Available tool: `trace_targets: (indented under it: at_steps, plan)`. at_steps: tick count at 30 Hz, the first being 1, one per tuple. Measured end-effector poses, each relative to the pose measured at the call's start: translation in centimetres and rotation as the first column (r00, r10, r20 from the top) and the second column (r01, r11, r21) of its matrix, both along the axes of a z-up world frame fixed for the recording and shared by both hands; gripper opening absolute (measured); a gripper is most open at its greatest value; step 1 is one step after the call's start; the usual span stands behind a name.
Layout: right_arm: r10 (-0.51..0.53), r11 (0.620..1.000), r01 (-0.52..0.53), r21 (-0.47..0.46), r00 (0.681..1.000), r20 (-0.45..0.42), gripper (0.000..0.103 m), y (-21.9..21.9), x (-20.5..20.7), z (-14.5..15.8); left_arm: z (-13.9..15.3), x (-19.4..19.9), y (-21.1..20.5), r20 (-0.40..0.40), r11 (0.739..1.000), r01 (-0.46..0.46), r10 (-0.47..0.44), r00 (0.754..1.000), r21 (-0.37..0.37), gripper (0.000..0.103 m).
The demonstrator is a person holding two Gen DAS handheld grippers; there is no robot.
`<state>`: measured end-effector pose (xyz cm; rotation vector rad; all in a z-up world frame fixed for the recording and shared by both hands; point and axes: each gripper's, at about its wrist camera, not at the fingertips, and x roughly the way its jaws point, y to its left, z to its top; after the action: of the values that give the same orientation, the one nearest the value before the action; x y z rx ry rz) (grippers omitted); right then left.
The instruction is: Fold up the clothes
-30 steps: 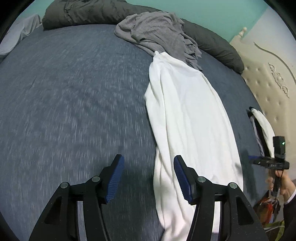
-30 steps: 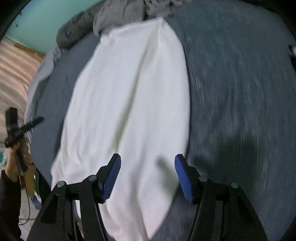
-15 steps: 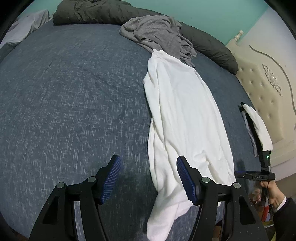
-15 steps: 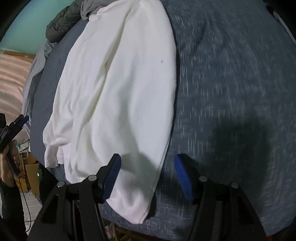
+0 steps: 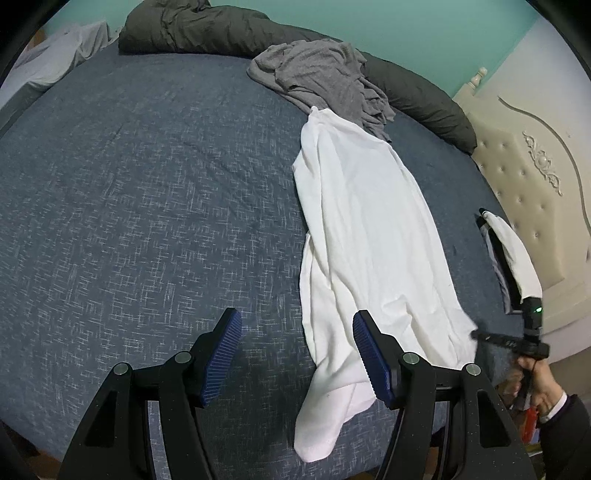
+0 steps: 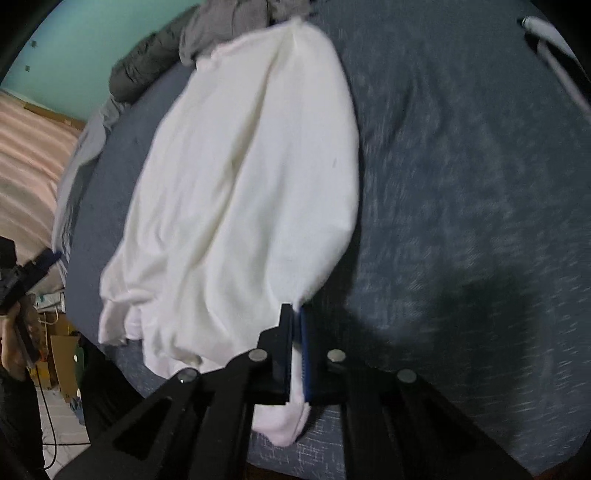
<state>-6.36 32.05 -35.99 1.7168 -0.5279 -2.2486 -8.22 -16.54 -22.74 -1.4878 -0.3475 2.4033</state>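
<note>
The right gripper (image 6: 296, 314), open half a second ago, has clamped onto the near edge of the white garment (image 6: 243, 177).

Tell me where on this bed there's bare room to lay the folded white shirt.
The widest free patch is the blue bedspread left of the white shirt, below the dark duvet. Crowded: the head end, where the grey garment overlaps the shirt, and the right edge by the folded pile.
</note>
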Motion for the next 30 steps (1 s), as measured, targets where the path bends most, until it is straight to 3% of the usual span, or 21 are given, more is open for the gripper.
trace_targets:
  at_steps: [14,21,25,30]
  plan:
    - [-0.147,0.977,0.165,0.136,0.98,-0.131,0.003,12.7,0.0,7.0,-1.6,0.1,0.7,0.041,1.0,0.014,-0.014,0.999,-0.001,0.067]
    - [-0.223,0.928,0.257,0.271,0.963,-0.15,0.003,18.6,-0.9,9.7,-2.4,-0.2,0.5,0.058,1.0,0.009,-0.009,0.998,-0.009,0.067]
    - [-0.3,0.892,0.339,0.298,0.939,-0.17,0.006,20.3,-1.2,10.1,-3.4,-0.2,0.7,0.084,1.0,0.011,-0.01,0.996,-0.013,0.067]
    - [-0.276,0.904,0.323,0.279,0.941,-0.193,0.008,18.3,-1.1,10.3,-6.1,-0.1,2.0,0.146,0.997,0.062,-0.056,0.988,-0.038,0.067]
